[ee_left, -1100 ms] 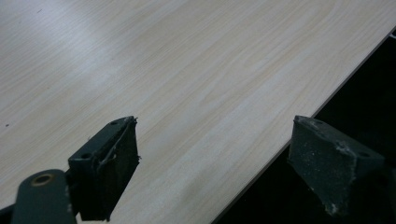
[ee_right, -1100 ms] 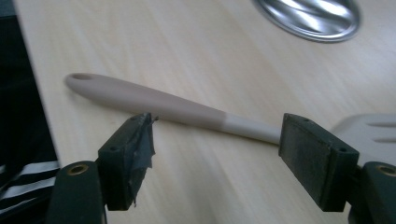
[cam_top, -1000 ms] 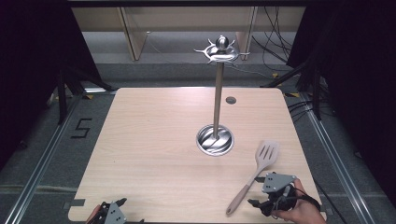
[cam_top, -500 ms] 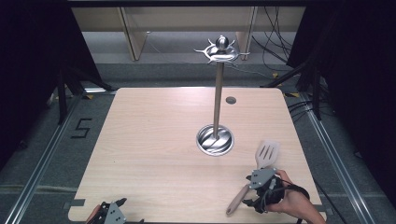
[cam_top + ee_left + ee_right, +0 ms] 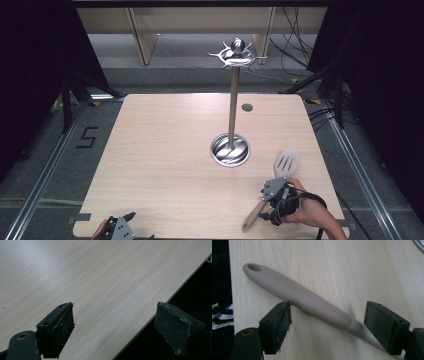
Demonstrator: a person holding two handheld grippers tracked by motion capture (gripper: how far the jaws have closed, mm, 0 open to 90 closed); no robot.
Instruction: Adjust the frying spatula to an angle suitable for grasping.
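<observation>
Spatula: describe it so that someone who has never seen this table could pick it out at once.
Start from the wooden table with the tall metal stand rising from a round base. Go toward the near right corner, where the right gripper stands open astride a handle. That is the spatula: beige, lying flat, with a slotted head and a hole at the handle's end, unlike the shiny steel stand.

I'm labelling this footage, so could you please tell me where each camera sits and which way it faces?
High view: fixed above the person's side, facing forward and down on the table; the right hand and both grippers show at the bottom.
Left gripper view: rides the left gripper, looking past its open jaws at the table edge.
Right gripper view: rides the right gripper, jaws open around the spatula handle.
The high and right gripper views share the spatula.
</observation>
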